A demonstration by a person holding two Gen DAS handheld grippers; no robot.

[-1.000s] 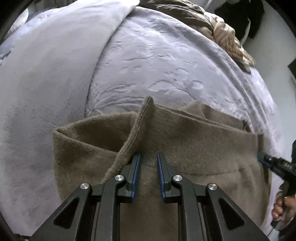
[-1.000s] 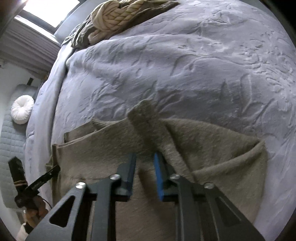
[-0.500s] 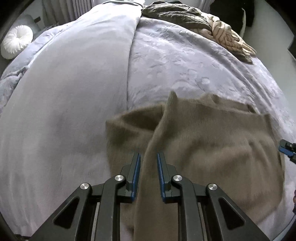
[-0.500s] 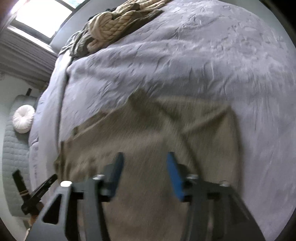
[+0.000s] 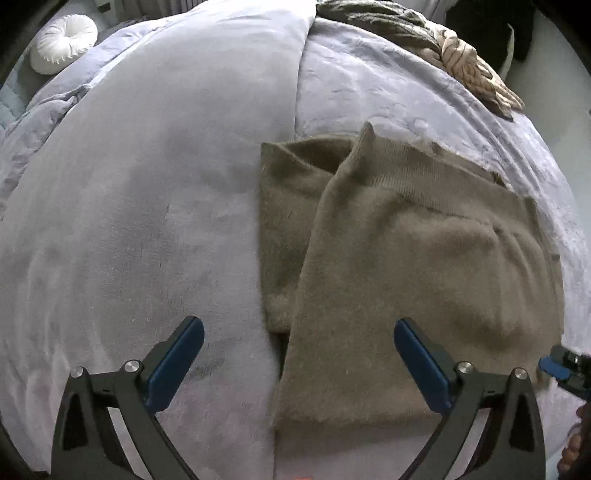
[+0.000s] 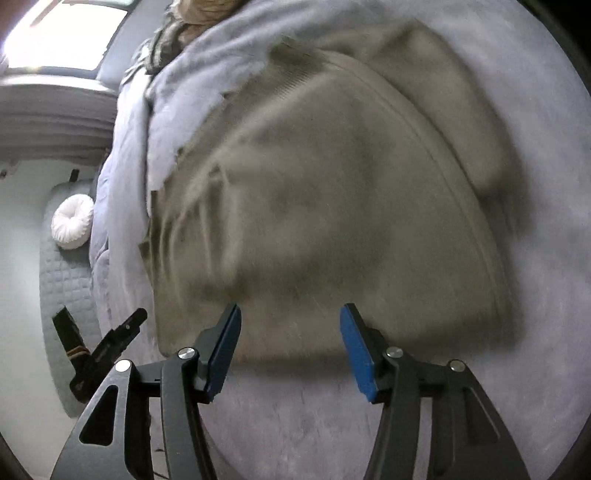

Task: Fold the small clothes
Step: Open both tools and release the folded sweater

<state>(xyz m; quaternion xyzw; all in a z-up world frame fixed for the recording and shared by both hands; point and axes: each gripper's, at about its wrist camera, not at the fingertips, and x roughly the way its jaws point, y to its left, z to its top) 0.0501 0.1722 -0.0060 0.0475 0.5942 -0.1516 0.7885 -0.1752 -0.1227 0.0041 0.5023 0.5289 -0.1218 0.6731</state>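
Note:
A brown knitted garment (image 5: 399, 258) lies folded flat on the lavender bedspread (image 5: 147, 221), its ribbed hem toward the far side. My left gripper (image 5: 299, 339) hovers above its near left corner, jaws opening wide, with nothing pressed between the pads. In the right wrist view the same garment (image 6: 332, 206) is blurred by motion. My right gripper (image 6: 290, 336) is over its near edge, jaws opening, pads clear of the cloth. The right gripper's blue tip (image 5: 554, 365) shows at the left wrist view's right edge.
A pile of dark and beige knitted clothes (image 5: 436, 48) lies at the bed's far right. A white round cushion (image 5: 61, 42) sits far left on a quilted surface (image 6: 70, 295). A window (image 6: 62, 33) is at the upper left in the right wrist view.
Both grippers let go of the garment's lifted edge and opened. The cloth dropped flat into a fold. Both grippers pulled back toward the near side, the right one rolling.

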